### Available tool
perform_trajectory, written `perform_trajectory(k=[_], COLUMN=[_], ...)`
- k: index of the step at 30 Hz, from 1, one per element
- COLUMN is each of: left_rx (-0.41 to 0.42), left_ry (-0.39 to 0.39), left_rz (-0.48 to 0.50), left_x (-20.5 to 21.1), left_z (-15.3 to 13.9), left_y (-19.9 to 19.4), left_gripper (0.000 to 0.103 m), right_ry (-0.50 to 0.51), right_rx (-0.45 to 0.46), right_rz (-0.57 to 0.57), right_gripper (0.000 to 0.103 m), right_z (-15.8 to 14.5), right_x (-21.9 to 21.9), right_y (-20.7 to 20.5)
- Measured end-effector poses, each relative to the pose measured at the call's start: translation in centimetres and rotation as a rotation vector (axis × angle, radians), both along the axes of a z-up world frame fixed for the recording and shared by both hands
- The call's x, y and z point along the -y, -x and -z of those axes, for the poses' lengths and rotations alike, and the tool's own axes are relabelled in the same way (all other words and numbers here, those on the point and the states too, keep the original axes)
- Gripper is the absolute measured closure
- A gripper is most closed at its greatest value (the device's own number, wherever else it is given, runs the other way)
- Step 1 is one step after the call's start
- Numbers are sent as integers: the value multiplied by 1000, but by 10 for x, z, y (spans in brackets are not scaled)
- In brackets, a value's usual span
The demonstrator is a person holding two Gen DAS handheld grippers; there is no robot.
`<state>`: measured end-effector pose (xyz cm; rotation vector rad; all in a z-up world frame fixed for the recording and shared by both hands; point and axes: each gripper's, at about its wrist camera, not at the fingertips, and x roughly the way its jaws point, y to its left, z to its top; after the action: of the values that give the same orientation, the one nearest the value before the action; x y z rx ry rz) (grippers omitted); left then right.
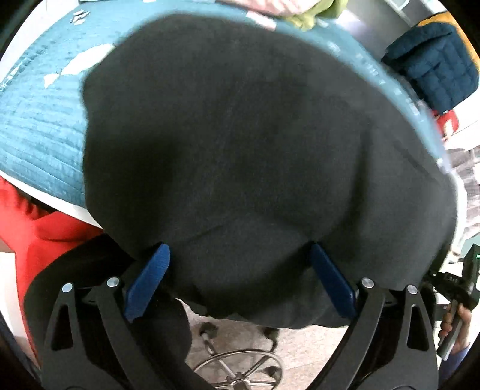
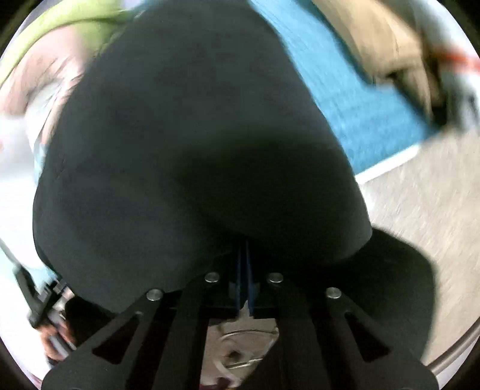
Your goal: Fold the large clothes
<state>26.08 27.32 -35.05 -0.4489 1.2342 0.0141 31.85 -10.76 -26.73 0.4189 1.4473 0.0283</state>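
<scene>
The black garment (image 1: pixel 240 156) is seen spread over a teal quilted cover (image 1: pixel 39 132), its near hem hanging past the cover's near edge. In the left wrist view the left gripper (image 1: pixel 240 279) is shown with its blue pads (image 1: pixel 148 280) spread wide on either side of the hanging hem, and no pressure on the cloth can be made out. Only this view shows a red garment (image 1: pixel 33 231) at the near left, a dark blue quilted item (image 1: pixel 435 66) at the far right, a chrome chair base (image 1: pixel 240 369) on the floor below, and a hand (image 1: pixel 456 324) on the other tool's handle at the right edge.

In the right wrist view the right gripper (image 2: pixel 246 258) is shown with its pads nearly pressed together, pinching the near edge of the garment. A green cloth (image 2: pixel 60 21) at the far left and bare pale floor (image 2: pixel 420 210) at the right are given here.

The garment's long axis appears to run from near to far, but its far end is cut off or blurred in both views, so which end is which cannot be told. The right view is heavily smeared.
</scene>
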Motion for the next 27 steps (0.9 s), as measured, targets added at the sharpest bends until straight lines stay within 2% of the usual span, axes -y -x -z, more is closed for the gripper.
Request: perform_trajectory(k=[2,4,5,7,8,9,11,14,15,17,20,24,27], left_rx=[55,142,182,258,287,288,242,109,35,-16,-16,-9,-12], left_ry=[34,70,74,108,138,167,175,172,172,156,146,164,182], left_rz=[14,35,32,-5,-33,-52,-70,-80,-84,-68,-46,-35,-24], left_x=[-4,-11,-17,-33,-43,-50,-66,-81,-85,-87,-82,-83,-85], left_z=[-18,-43,-56,-75,-80,-80,-72,-32,-12,7,15,28,38], left_y=[7,14,17,18,17,12,-3,-26,-34,-39,-45,-53,-56], left_gripper=[8,8,8,8,7,7,7,7,7,5,5,4,3], right_ry=[-15,-23,-5,19,23,14,-68,-108,-144,-278,-435,-541,-584], right_rx=[73,166,218,301,327,330,293,155,139,86,46,22,20], right_rz=[-40,-61,-54,-24,0,15,28,41,47,69,88,101,88], right_gripper=[79,59,54,32,28,26,23,17,13,8,6,6,6], right_z=[-32,-60,-75,-92,-93,-87,-67,-24,-17,9,36,55,57], right_x=[-8,-10,-8,0,7,14,29,47,54,68,83,89,95], right_y=[4,2,-3,-14,-21,-23,-45,-66,-65,-69,-67,-70,-73])
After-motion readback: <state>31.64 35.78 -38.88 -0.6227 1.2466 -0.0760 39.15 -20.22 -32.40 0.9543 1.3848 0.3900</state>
